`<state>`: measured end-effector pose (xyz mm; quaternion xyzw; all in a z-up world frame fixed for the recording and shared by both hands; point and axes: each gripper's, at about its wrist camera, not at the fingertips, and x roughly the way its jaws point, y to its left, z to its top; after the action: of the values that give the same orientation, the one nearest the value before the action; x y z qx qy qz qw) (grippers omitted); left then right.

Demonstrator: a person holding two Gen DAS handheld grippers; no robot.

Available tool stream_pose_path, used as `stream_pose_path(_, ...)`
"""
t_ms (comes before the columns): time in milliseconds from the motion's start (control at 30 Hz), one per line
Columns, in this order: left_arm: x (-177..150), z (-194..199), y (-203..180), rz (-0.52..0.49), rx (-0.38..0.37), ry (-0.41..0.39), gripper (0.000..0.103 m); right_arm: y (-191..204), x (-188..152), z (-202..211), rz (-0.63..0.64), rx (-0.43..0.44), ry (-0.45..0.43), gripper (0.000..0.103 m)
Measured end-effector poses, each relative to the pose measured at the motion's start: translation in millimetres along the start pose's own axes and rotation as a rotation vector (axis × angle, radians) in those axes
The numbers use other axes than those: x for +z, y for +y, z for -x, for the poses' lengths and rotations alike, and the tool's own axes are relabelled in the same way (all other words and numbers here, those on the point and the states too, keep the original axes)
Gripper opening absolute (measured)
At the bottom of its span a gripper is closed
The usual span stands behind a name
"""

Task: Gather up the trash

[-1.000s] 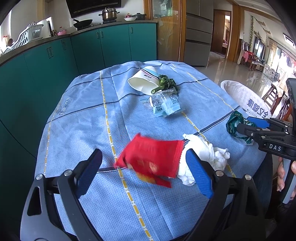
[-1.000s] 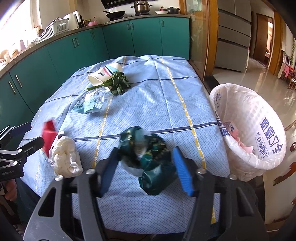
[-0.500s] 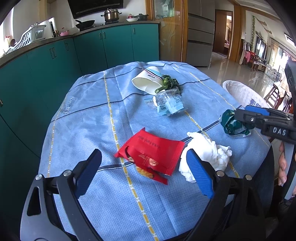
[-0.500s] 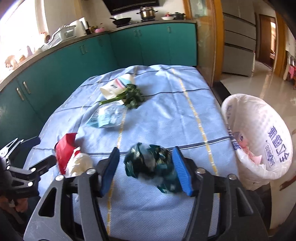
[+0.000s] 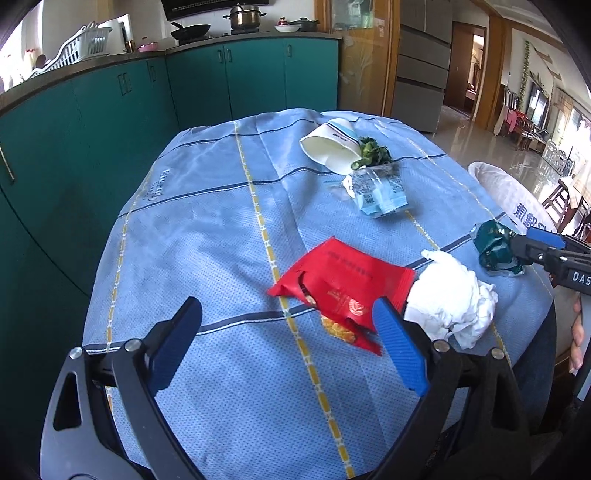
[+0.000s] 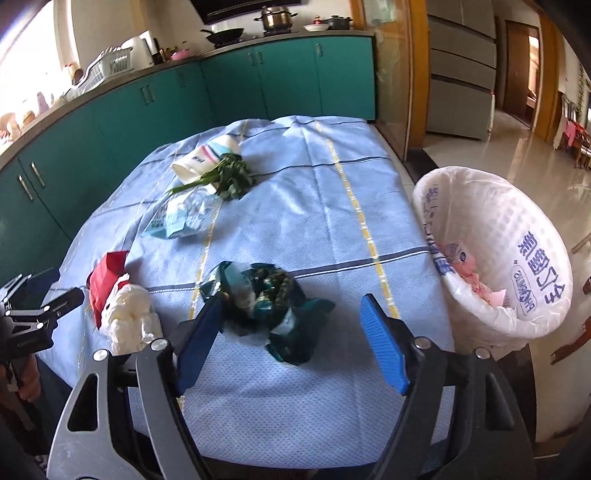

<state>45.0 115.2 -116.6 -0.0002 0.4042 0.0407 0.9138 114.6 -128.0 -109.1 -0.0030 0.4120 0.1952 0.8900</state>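
Both claws angle down at the table, left claw (image 5: 286, 345) spread, right claw (image 6: 291, 334) just widening around the green wrapper (image 6: 275, 299).

Ahead of me a long run of teal-green kitchen cabinets (image 6: 280, 70) curves behind the table with the blue checked cloth (image 5: 207, 229). On the dark countertop above those cabinets I see a steel pot (image 6: 276, 17), a black frying pan (image 6: 221, 35) and a white dish rack (image 5: 79, 46). Right of the cabinets stands a wooden door frame (image 6: 415, 74), then a grey panelled cupboard (image 6: 461, 70). The glossy pale tiled floor (image 6: 517, 147) shines with daylight.
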Motion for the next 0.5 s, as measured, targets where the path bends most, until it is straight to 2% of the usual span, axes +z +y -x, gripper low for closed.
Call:
stream_pose_path(233, -3, -2, -15, -0.059, -0.019, 0.009, 0.093, 11, -2, -5, 0.046, 0.017, 0.025, 0.08)
stream_pose_path(500, 5, -18, -26, -0.08, -0.035, 0.027, 0.093, 28, -2, -19, 0.086, 0.046, 0.058, 0.081)
